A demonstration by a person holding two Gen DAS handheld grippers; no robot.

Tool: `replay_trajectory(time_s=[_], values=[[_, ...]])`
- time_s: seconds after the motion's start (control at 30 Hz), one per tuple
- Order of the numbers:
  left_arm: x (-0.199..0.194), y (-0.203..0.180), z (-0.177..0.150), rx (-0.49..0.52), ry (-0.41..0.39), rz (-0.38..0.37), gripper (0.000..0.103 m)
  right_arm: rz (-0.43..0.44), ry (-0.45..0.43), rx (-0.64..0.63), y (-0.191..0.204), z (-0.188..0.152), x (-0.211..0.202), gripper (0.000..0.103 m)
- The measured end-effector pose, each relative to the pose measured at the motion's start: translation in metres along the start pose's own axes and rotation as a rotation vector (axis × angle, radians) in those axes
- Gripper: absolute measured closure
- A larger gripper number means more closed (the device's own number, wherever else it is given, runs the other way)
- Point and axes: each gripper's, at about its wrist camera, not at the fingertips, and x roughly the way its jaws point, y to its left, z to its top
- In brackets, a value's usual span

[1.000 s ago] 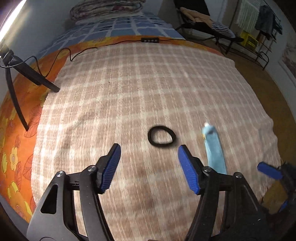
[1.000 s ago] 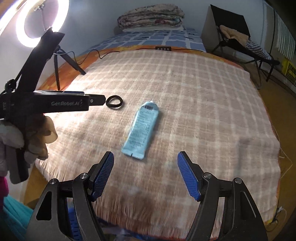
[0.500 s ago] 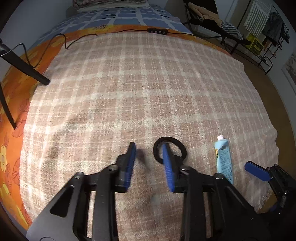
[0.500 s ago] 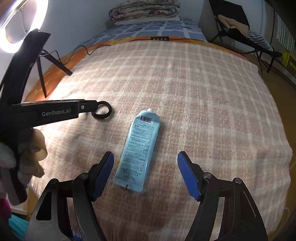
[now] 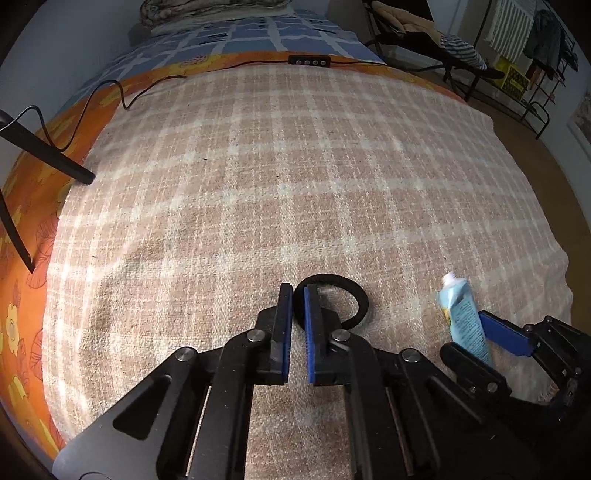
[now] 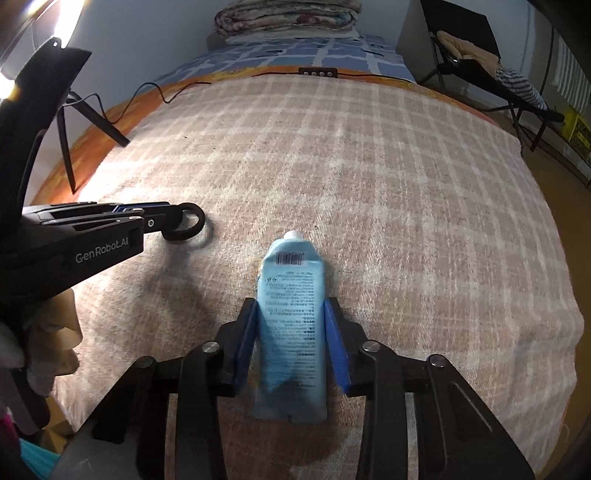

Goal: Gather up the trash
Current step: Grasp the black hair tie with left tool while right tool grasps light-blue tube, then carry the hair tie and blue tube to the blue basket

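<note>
- Nearest the right camera, the right gripper (image 6: 291,328) pinches a soft blue tube (image 6: 291,295) across its flat sides, nozzle forward, probably so it can be lifted.
- Beside it, the left gripper (image 5: 297,295) has its 2 blue pads nearly together on the near edge of a black elastic ring (image 5: 347,295).
- Beyond lies the coarse plaid blanket (image 5: 295,166), then folded bedding (image 6: 288,16).

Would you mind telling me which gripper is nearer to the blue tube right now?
Right. The right gripper has its jaws closed around the blue tube. The left gripper is off to the side, gripping the black hair tie.
</note>
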Motion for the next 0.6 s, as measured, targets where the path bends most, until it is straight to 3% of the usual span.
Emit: replay_trajectory(time_s=[0.6], values=[[-0.074, 0.011, -0.036, 0.033, -0.086, -0.053, 0.1, 0.058, -0.095, -0.005, -0.008, -0.024, -0.054, 0.069]])
